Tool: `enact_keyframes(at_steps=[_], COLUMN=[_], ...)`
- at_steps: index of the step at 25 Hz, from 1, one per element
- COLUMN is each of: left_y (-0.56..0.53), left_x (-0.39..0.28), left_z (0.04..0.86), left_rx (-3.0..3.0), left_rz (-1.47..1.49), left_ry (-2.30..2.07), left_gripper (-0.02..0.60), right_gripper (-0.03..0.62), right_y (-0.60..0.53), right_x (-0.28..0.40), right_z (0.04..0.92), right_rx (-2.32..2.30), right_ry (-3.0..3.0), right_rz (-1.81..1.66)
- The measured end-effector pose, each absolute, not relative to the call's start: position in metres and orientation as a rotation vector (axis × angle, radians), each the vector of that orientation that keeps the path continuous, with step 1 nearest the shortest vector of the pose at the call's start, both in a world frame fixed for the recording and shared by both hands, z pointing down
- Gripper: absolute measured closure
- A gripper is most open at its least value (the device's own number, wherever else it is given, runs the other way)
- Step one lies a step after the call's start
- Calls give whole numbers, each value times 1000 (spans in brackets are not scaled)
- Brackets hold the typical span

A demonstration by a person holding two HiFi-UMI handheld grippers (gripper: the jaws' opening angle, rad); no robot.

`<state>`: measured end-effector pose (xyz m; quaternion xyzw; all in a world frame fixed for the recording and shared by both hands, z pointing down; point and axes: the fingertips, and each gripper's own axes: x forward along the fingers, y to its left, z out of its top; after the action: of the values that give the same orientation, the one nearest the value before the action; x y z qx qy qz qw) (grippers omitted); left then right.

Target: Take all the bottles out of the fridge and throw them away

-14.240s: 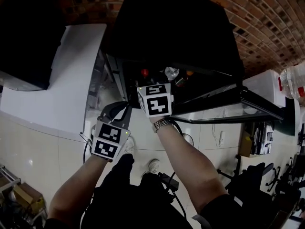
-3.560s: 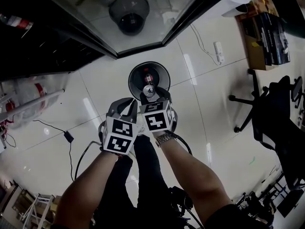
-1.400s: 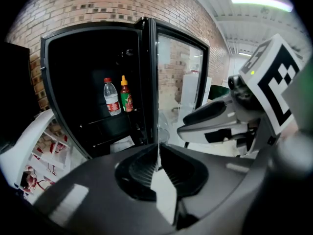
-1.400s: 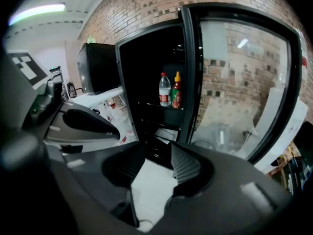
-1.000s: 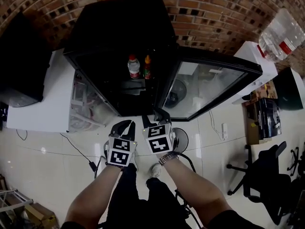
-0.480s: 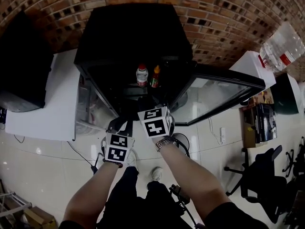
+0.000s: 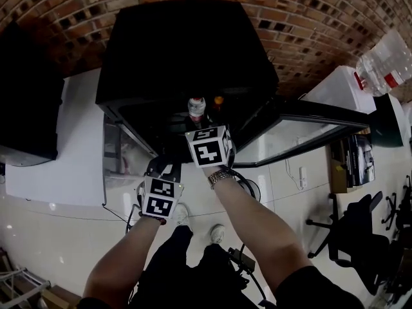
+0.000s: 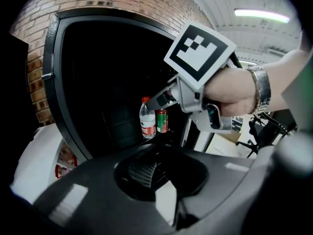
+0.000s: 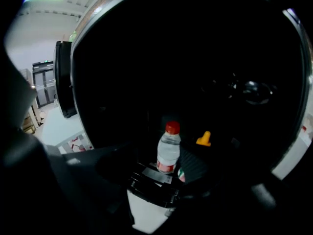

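In the head view, the person's shoes (image 7: 217, 233) stood on the pale tiled floor (image 7: 51, 237) at 6 o'clock, and both forearms reached toward 12. The left gripper (image 7: 162, 167) hung nearest, short of the fridge (image 7: 187, 50), its jaws pressed together with nothing between them. Just past it, toward 1 o'clock, the right gripper (image 8: 155, 100) reached into the open fridge. Its jaws had just been opening and stood spread, gripping nothing.

In the right gripper view the water bottle (image 9: 169, 153), clear with a red cap and red label, stood upright in line with the gap. It was beyond the pads, and none pressed on it. Close at its 3 o'clock side stood an orange-capped bottle (image 9: 204, 139), partly hidden. Both were inside the fridge's dark interior.

The glass door (image 7: 302, 134) swung out toward 3 o'clock. A white worktop (image 7: 77, 140) lay at 9 o'clock, an office chair (image 7: 354, 237) at 4 and a large water jug (image 7: 386, 53) at 2. A brick wall (image 7: 309, 11) ran behind at 12.
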<state>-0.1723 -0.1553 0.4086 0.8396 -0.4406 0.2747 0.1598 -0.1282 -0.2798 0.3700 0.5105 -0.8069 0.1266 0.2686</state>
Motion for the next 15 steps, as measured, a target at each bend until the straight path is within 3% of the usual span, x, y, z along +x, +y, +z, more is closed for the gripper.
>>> enact_keyframes(at_steps=[15], left_y=[-185], left_x=[-180], left_z=[439], left_rx=[2418], left_rz=[808], left_ry=[-1158], left_gripper=[580], right_gripper=[329], right_y=[-348], right_x=[-130], right_z=[385], right_rx=[1457], right_ry=[-2118], right_rz=[339])
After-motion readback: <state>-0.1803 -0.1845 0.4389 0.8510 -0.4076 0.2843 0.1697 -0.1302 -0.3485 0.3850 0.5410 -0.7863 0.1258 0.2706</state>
